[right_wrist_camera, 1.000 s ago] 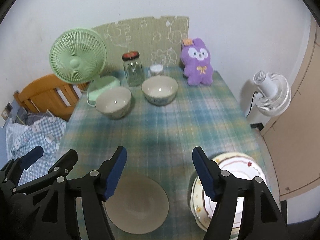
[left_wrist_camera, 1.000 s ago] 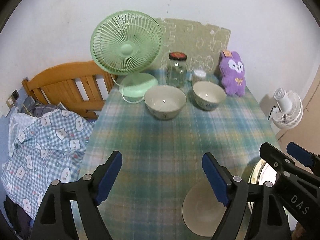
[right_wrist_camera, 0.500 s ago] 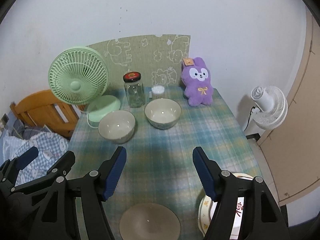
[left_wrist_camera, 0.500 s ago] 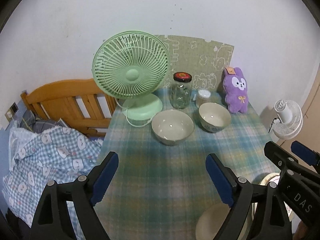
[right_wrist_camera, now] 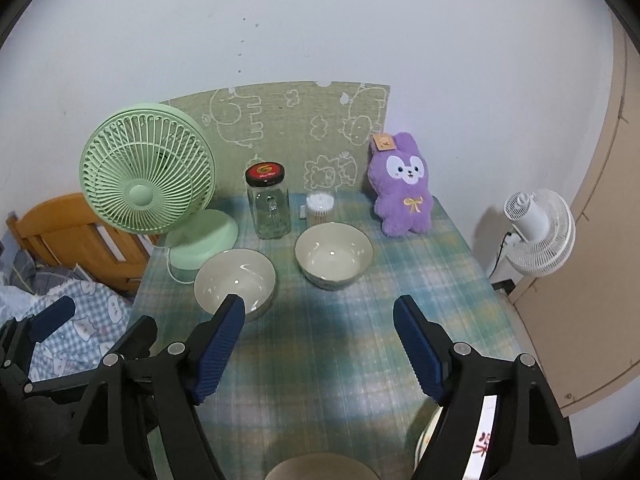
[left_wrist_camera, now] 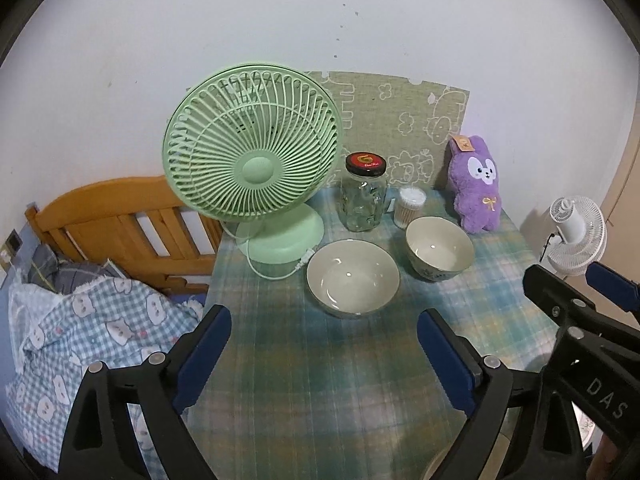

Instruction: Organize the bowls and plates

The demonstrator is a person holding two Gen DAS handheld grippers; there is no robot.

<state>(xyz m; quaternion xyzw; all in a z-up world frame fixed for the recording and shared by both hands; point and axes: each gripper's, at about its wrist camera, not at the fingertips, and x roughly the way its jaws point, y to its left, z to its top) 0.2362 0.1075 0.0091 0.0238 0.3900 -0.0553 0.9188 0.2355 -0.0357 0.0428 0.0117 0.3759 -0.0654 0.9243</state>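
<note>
Both grippers hang over the near part of the desk [right_wrist_camera: 460, 272], angled down at the plaid cloth. My left gripper [left_wrist_camera: 324, 360] has its fingers spread wide, just been opening, nothing between them but bare cloth. Right gripper [right_wrist_camera: 320, 352] the same: fingers wide, opening a moment ago, empty.

Two bowls sit side by side toward the back of the desk, upright and apart: the wider bowl [left_wrist_camera: 353, 277] on the left, the deeper bowl [left_wrist_camera: 440, 254] on the right. At the near edge I catch the rim of a third bowl [right_wrist_camera: 320, 467], and just right of it a sliver of plates [right_wrist_camera: 486, 436] behind my right finger.

Behind the bowls: green fan [left_wrist_camera: 253, 168], glass jar [left_wrist_camera: 364, 194], tub of cotton swabs [left_wrist_camera: 411, 206], purple plush rabbit [left_wrist_camera: 478, 188].
</note>
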